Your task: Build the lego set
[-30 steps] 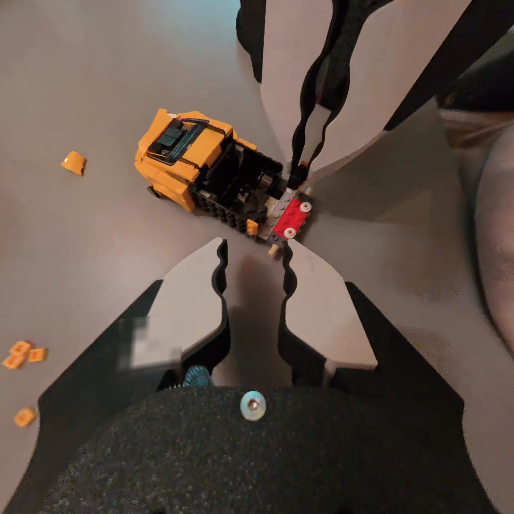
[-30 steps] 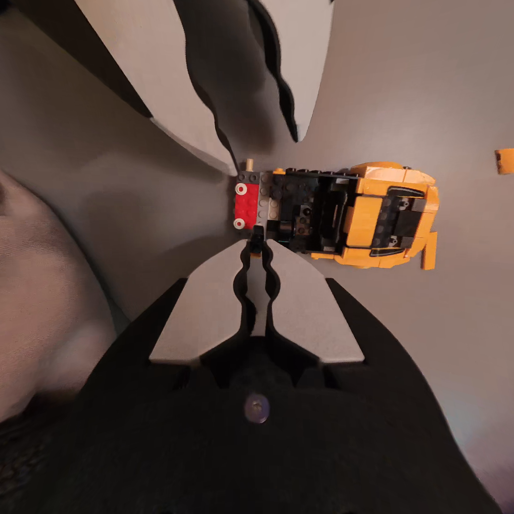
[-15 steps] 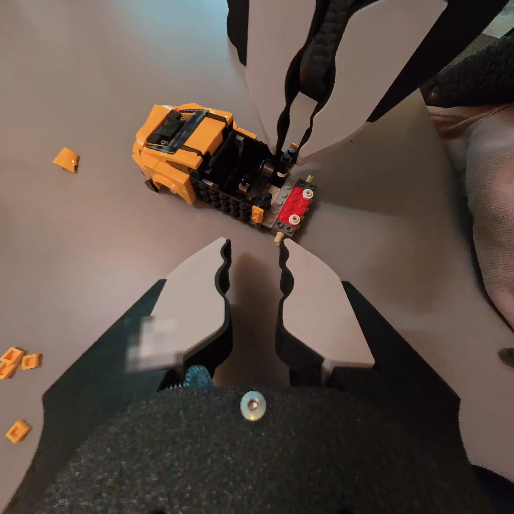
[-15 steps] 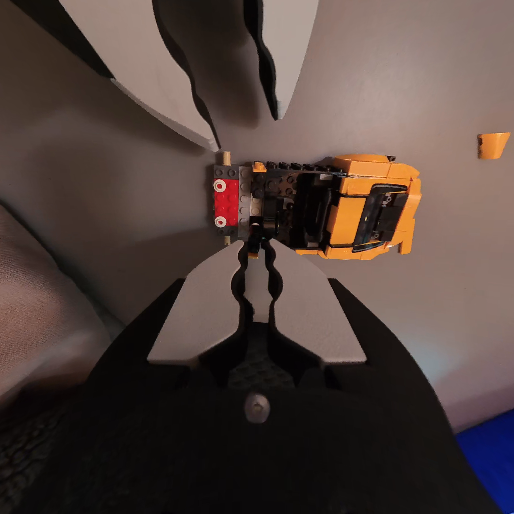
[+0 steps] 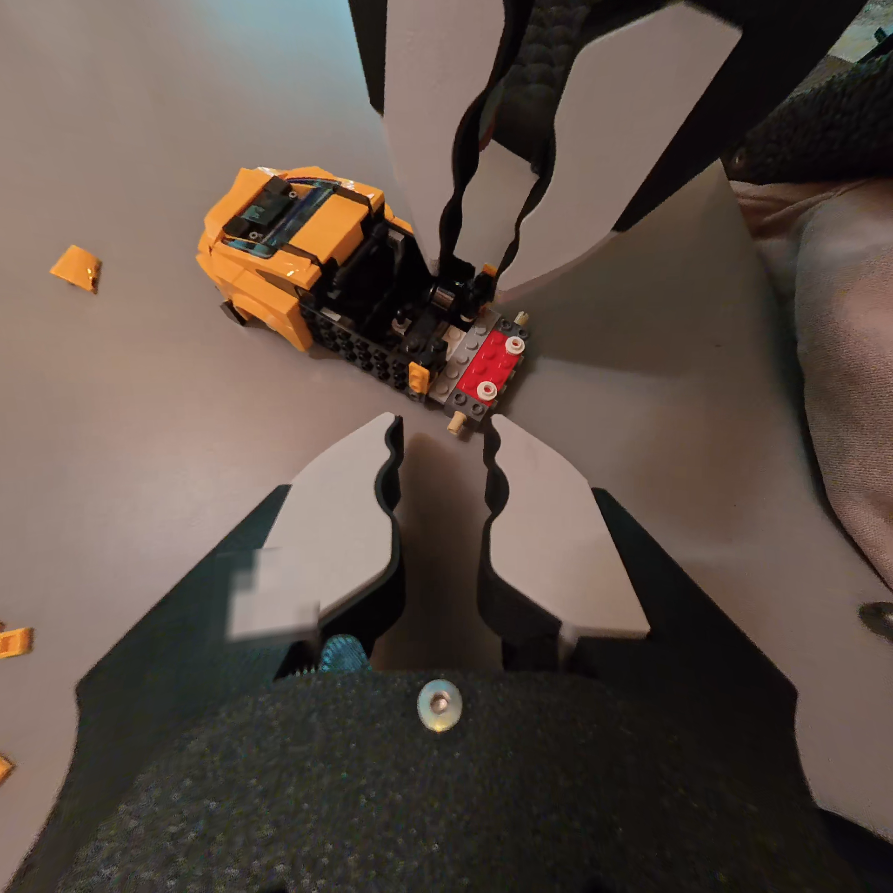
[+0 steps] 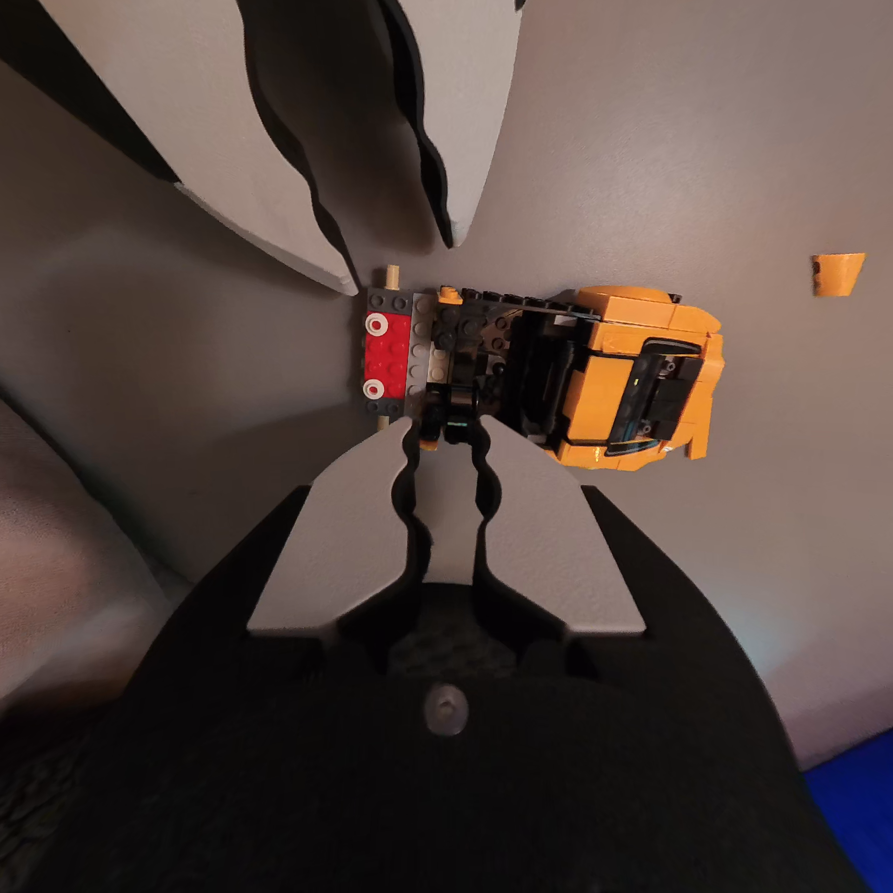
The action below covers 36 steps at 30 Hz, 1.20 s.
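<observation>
An orange and black lego car point(image 5: 290, 251) lies on the grey table point(image 5: 145, 435), its open rear ending in a red plate point(image 5: 488, 362). My left gripper point(image 5: 442, 425) is open and empty, with its tips just short of the car's rear corner and a tan pin point(image 5: 456, 424). My right gripper point(image 6: 447, 430) is open, its fingertips on either side of a small black part point(image 6: 459, 401) that sits on the car point(image 6: 628, 362) beside the red plate point(image 6: 386, 357). The left wrist view also shows the right gripper point(image 5: 468, 278) over the car's rear.
A loose orange piece point(image 5: 75, 268) lies left of the car and also shows in the right wrist view point(image 6: 838, 273). More orange pieces point(image 5: 14, 642) lie at the table's left edge. Grey fabric point(image 5: 831, 338) borders the right side. Something blue point(image 6: 860, 797) shows at the lower right. My hands' fingertips stand some 6 cm from each other.
My right gripper was shut on the small black part and brought it onto the car's rear. Its fingers have now spread apart around it. My left gripper narrowed slightly and stayed at the rear corner.
</observation>
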Motion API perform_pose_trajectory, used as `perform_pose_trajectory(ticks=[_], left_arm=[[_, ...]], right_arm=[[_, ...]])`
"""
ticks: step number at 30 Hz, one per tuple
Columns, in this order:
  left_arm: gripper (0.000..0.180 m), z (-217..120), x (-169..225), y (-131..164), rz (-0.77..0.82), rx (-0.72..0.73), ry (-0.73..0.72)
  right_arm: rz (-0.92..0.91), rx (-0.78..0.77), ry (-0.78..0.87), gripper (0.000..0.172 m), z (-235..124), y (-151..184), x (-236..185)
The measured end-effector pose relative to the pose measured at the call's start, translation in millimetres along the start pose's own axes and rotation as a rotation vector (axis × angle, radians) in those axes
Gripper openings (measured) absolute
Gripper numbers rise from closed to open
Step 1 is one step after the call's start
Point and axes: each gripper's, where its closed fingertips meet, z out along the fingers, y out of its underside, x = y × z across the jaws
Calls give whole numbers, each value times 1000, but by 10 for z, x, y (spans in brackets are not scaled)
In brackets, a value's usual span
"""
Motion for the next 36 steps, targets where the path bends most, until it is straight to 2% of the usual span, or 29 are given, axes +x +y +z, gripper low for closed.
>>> perform_pose_trajectory(ticks=[24,36], left_arm=[[30,67,135,27,-14,-16,60],[30,68,162,15,-13,-10,69]], right_arm=[[-22,71,3,22,7,-122,45],[-17,119,-30,29,-55,-71,25]])
